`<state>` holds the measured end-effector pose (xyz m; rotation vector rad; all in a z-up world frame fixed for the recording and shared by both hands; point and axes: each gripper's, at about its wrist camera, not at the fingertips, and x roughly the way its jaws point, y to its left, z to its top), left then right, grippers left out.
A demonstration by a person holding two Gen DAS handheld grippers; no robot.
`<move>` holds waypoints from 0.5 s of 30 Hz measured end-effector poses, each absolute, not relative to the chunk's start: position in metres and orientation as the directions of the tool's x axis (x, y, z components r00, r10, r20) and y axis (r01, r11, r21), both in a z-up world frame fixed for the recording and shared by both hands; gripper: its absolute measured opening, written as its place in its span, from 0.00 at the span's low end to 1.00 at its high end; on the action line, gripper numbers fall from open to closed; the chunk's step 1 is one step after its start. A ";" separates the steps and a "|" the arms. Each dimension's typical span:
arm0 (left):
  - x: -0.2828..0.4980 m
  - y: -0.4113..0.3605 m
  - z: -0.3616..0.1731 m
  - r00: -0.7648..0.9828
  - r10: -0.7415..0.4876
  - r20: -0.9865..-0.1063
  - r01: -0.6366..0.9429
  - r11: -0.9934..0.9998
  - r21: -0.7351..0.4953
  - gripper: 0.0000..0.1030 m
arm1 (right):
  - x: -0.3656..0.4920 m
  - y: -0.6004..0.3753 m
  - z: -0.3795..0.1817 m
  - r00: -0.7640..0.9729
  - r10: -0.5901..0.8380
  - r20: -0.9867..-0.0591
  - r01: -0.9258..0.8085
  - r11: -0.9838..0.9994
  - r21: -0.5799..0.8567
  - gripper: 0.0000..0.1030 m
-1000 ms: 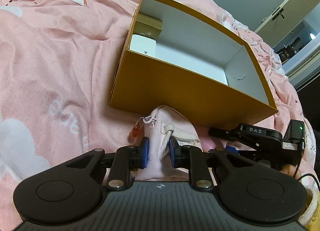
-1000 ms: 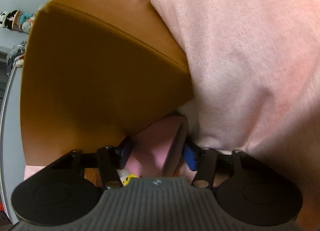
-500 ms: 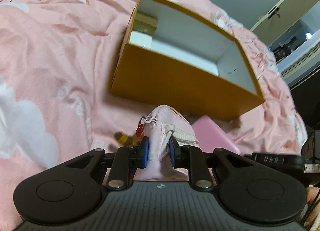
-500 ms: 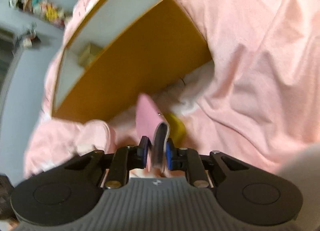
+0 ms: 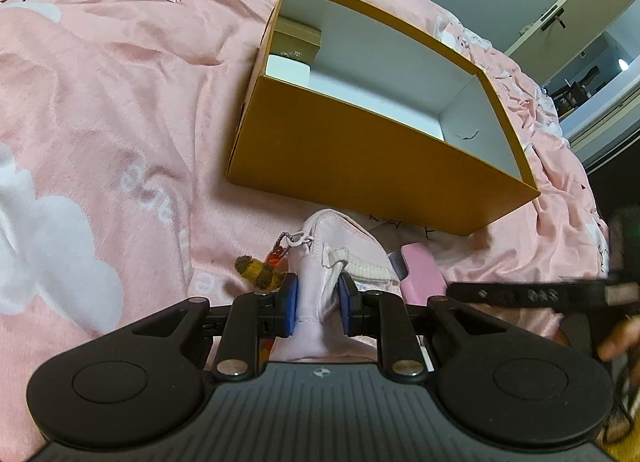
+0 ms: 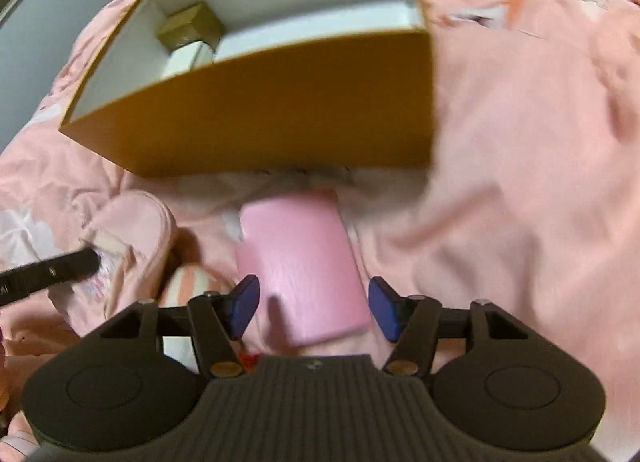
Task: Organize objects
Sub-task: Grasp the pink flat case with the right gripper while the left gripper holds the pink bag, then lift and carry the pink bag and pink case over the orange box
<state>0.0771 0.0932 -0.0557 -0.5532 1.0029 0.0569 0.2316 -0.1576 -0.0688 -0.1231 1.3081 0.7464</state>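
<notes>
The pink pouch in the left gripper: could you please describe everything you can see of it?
The pink pouch is soft, pale pink fabric with a zip along its top and a striped white tab. An orange charm hangs from the zip pull. The left gripper has its jaws shut on its near end, holding it above the pink bedding, in front of the orange box.

Bed under my cameras.
I see pink bedding (image 5: 100, 110) carrying an orange box (image 5: 360, 150) at twelve o'clock, pink wallet (image 6: 300, 262) and pouch (image 5: 340, 246) nearer.
</notes>
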 end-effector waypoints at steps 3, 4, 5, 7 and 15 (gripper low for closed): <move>0.078 0.093 -0.056 0.546 -0.202 -0.813 -0.295 0.862 -0.412 0.23 | 0.248 -0.147 -0.088 0.019 0.421 -0.907 -0.555 0.759 0.341 0.60; 0.078 0.093 -0.056 0.544 -0.201 -0.814 -0.295 0.863 -0.410 0.23 | 0.248 -0.144 -0.093 0.002 0.428 -0.904 -0.545 0.758 0.358 0.61; 0.079 0.093 -0.057 0.543 -0.200 -0.816 -0.296 0.863 -0.409 0.23 | 0.244 -0.140 -0.093 -0.022 0.448 -0.894 -0.530 0.753 0.391 0.62; 0.080 0.094 -0.057 0.540 -0.199 -0.818 -0.299 0.863 -0.408 0.23 | 0.252 -0.143 -0.103 -0.068 0.490 -0.869 -0.481 0.747 0.458 0.63; 0.079 0.094 -0.057 0.543 -0.201 -0.816 -0.300 0.860 -0.412 0.23 | 0.240 -0.154 -0.085 -0.029 0.533 -0.846 -0.473 0.738 0.481 0.32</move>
